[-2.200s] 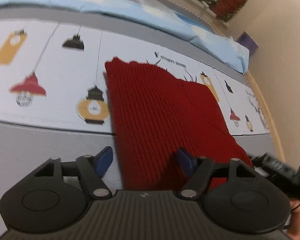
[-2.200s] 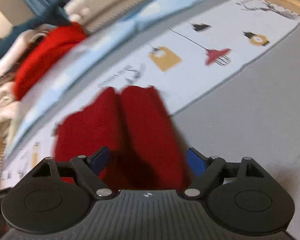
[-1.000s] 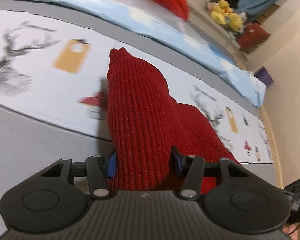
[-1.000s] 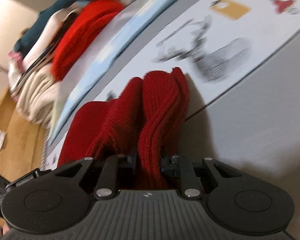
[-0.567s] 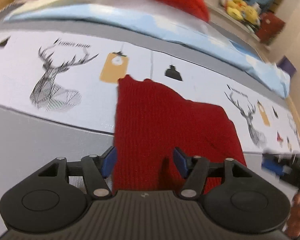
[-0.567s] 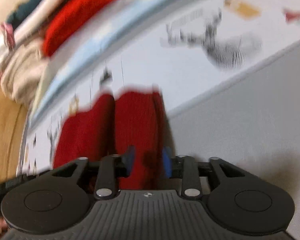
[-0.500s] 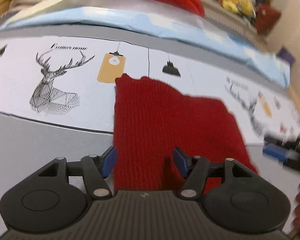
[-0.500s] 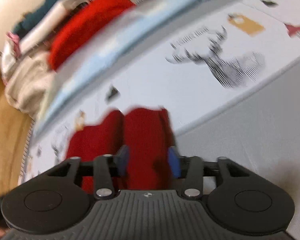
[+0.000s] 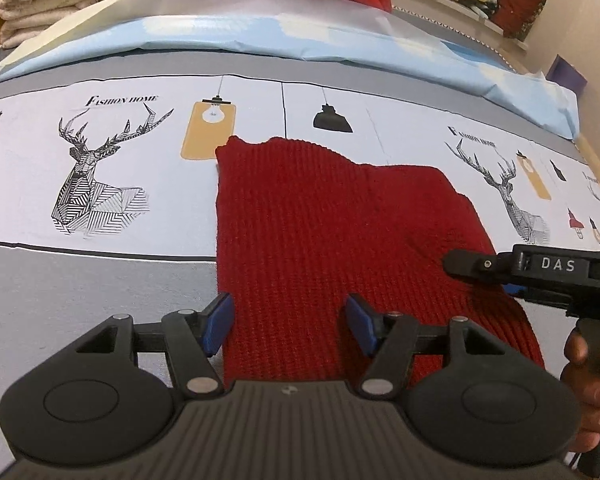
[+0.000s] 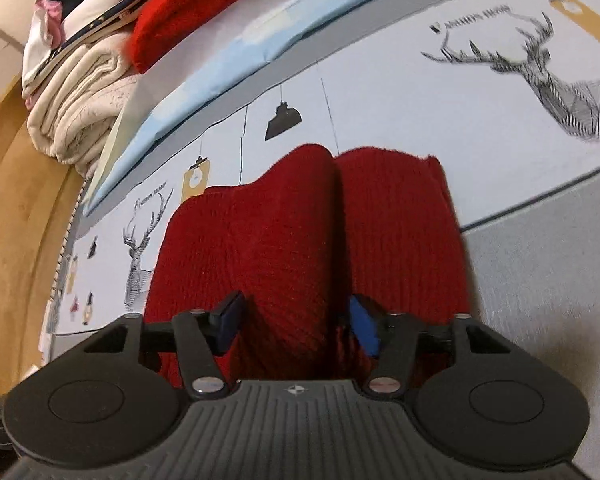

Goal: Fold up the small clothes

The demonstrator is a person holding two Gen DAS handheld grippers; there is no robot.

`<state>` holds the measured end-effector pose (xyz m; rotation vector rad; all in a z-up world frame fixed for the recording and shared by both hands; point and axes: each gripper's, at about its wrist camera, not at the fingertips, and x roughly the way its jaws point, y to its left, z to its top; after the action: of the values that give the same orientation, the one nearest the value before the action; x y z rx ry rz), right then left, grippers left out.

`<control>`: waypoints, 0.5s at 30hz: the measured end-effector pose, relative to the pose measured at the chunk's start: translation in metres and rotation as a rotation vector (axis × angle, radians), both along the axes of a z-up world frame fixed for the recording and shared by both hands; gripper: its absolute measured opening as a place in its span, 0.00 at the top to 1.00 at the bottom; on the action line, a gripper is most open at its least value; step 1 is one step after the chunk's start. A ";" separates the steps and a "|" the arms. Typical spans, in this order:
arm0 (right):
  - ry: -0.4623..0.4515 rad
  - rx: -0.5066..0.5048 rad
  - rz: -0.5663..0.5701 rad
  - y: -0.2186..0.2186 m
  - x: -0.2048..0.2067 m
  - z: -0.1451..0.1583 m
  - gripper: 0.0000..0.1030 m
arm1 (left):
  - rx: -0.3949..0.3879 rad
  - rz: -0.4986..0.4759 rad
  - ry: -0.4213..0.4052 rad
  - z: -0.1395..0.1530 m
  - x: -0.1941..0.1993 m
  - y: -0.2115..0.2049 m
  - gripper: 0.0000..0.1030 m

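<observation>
A dark red knitted garment [image 9: 332, 232] is lying flat on a printed bedsheet [image 9: 100, 152], reaching from the sheet's white band with the deer and lamp prints onto its grey near band. The left gripper [image 9: 290, 322] is hovering over the garment's near left edge with its jaws standing open, the blue pads clear of the knit. The right gripper [image 10: 294, 324] is sitting over the near part of the garment, beside a fold line running away from it; its jaws have just been closing a little, yet the pads are not pressing the fabric between them. A hand [image 9: 592, 384] is holding the right gripper's handle at the right. Folded blankets [image 10: 80, 108] are lying stacked at the far side.
</observation>
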<state>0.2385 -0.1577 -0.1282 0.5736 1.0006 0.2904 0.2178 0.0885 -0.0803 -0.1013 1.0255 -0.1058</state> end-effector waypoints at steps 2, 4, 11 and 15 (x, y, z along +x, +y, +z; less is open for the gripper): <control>-0.023 -0.005 0.002 0.000 -0.001 0.001 0.71 | -0.006 -0.002 0.000 0.001 0.001 0.000 0.35; -0.035 0.011 -0.012 -0.003 0.001 0.002 0.83 | -0.013 -0.007 -0.003 0.002 0.002 -0.002 0.35; -0.276 0.038 -0.017 -0.032 -0.031 0.059 0.87 | -0.107 -0.095 -0.056 0.025 -0.009 -0.009 0.35; -0.287 -0.049 -0.025 -0.049 -0.049 0.059 0.87 | -0.135 -0.232 -0.052 0.027 -0.022 -0.021 0.35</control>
<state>0.1890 -0.2063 -0.0688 0.4840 0.7211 0.3157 0.1962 0.0676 -0.0530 -0.1015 0.9752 -0.3877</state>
